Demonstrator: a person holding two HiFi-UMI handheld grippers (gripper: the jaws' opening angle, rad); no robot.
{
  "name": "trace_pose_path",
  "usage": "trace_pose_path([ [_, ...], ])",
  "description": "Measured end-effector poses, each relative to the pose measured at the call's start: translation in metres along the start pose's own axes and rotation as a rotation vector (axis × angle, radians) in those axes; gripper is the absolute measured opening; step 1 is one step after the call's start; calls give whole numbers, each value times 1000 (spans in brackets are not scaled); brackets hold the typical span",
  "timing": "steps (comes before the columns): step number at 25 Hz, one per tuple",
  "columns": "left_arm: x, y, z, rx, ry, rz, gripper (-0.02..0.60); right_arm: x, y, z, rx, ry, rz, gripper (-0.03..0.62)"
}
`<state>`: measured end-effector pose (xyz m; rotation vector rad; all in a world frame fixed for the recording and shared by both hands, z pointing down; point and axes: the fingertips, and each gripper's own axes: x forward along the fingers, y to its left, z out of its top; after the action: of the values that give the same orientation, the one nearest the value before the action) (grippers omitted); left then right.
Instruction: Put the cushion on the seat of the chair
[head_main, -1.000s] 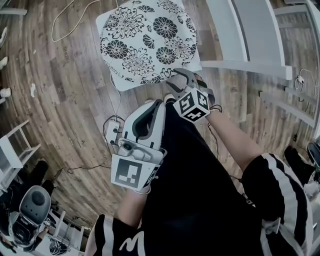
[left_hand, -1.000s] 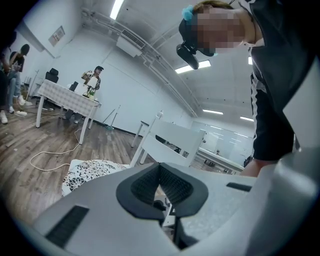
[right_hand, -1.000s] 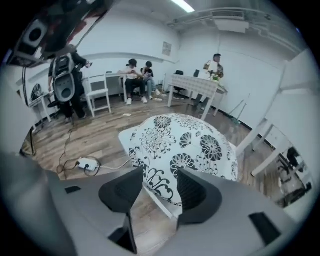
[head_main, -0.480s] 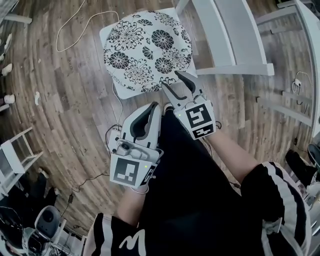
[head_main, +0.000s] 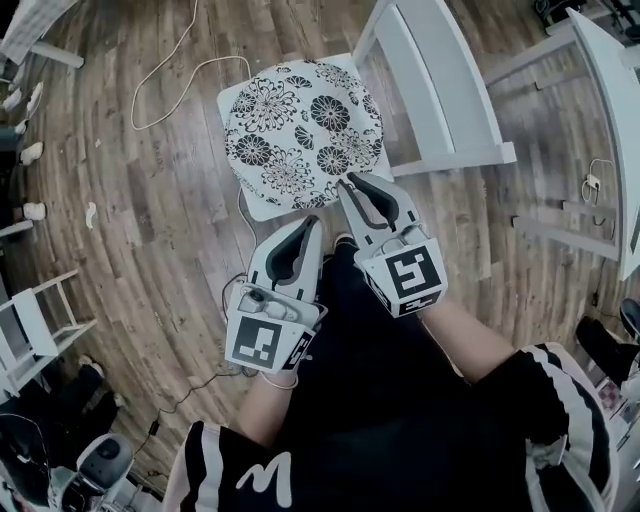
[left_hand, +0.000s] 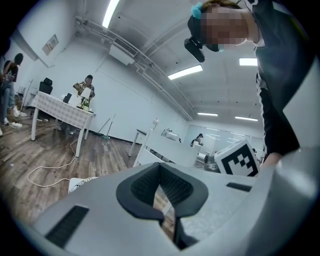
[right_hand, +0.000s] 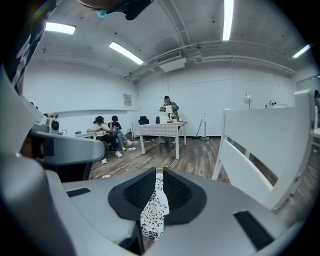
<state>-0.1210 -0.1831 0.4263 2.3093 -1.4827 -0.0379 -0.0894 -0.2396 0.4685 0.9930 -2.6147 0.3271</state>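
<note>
The cushion (head_main: 300, 125), round-patterned in black and white flowers with a white edge, hangs over the wood floor in the head view. My right gripper (head_main: 350, 185) holds its near edge; its jaws are closing and the flowered fabric (right_hand: 154, 212) is pinched between the pads. The white chair (head_main: 440, 90) stands just right of the cushion, and its slatted frame (right_hand: 255, 150) fills the right side of the right gripper view. My left gripper (head_main: 312, 222) hangs beside the right one, shut and empty, short of the cushion's near edge.
A light cable (head_main: 170, 70) loops on the floor left of the cushion. A white table (head_main: 610, 130) stands at the right and a small white rack (head_main: 40, 320) at the left. Far off, people (right_hand: 107, 132) sit near a covered table (right_hand: 160, 130).
The right gripper, open beside the cushion's near edge before, has closed on that edge and risen. The left gripper has risen a little. The cushion sits higher in the head view.
</note>
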Motion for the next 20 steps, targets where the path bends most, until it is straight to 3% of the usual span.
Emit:
trace_pose_path([
  [14,-20,-12,39,14,-33,-30,3,-34,38,65,55,-139,17,23],
  [20,-30,-11,65,80,-70,-57,3,-40,49,82,58,-180,4,21],
])
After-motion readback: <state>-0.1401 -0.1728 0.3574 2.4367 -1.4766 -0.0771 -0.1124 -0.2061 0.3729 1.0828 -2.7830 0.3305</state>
